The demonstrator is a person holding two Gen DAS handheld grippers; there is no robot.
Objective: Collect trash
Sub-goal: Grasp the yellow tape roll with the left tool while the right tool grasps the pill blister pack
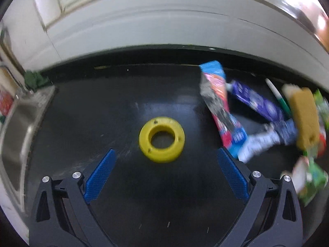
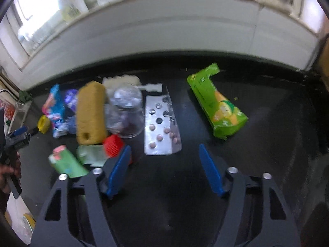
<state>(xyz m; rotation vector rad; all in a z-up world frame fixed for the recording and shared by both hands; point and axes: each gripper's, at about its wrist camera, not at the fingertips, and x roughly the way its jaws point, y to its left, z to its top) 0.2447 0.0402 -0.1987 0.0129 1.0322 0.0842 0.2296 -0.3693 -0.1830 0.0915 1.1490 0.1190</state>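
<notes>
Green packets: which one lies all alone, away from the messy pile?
The bright green packet with the yellow fruit picture, off right of the pill sheet. The other green ones crowd by the sponge.

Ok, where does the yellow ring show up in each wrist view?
Left wrist: the yellow ring lies at centre on the black counter, just ahead of the open left claw.
Right wrist: the same ring sits small at the far left edge.
Shared landmark: the tan sponge, right of the ring in both.
</notes>
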